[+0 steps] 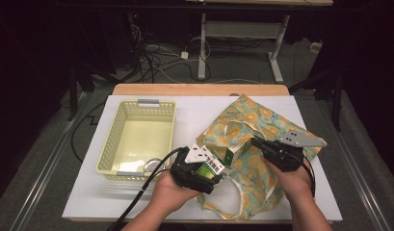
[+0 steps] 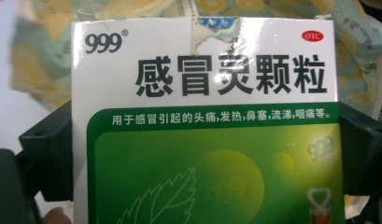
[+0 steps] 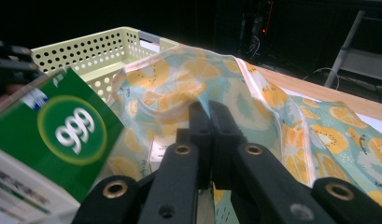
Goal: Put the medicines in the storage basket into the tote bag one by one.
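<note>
Gripping a green-and-white box (image 1: 211, 166) at lower centre of the high view, the left gripper (image 1: 197, 174) has its jaws clamped on the carton's sides. Just right, the right gripper (image 1: 264, 147) is pressed together on the edge of the fruit-print bag (image 1: 255, 120). Farther left sits a yellow basket (image 1: 118, 130).

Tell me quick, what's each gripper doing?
Left gripper: closed on the green-and-white medicine box.
Right gripper: closed, pinching the fruit-print cloth bag.
</note>
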A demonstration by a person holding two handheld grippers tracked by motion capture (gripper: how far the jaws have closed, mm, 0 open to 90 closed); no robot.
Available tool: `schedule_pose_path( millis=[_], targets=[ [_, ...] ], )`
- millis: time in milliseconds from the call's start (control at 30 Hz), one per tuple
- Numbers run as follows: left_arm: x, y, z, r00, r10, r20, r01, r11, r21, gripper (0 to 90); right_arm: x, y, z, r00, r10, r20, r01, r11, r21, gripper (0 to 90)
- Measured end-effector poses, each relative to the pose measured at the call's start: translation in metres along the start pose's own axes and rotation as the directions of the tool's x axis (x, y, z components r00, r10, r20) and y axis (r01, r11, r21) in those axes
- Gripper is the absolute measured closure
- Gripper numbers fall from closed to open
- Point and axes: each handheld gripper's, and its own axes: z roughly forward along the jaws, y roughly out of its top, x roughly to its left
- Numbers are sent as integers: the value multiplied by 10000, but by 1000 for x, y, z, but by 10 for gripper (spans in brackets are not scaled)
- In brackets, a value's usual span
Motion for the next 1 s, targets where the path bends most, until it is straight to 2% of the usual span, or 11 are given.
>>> schedule_pose_path(
  millis=[67, 167, 333, 533, 900, 1000],
  targets=[
    [-3, 2, 11, 9998, 104, 166, -108, 9997, 238, 53, 0, 0, 0, 10000, 1, -4, -1, 10000, -9, 900],
    [-5, 4, 18, 9997, 150, 216, -158, 9991, 401, 53, 0, 0, 0, 10000, -9, -15, 9, 10000, -15, 900],
    [-6, 10, 35, 9995, 88, 304, -110, 9973, 723, 53, 1, 1, -1, 10000, -11, -41, 11, 10000, -45, 900],
    [-6, 15, 48, 9995, 30, 311, -60, 9954, 958, 53, 2, 2, 0, 10000, -42, -68, 42, 10000, -42, 900],
    [-7, 30, 65, 10000, 89, -22, -86, 9946, 1038, 53, 1, 2, 0, 9999, -45, -105, 44, 9999, -125, 900],
    [-10, 33, 69, 10000, 90, 14, -91, 9947, 1022, 53, 2, 3, -1, 9999, -26, -101, 25, 9999, -159, 900]
  ],
)
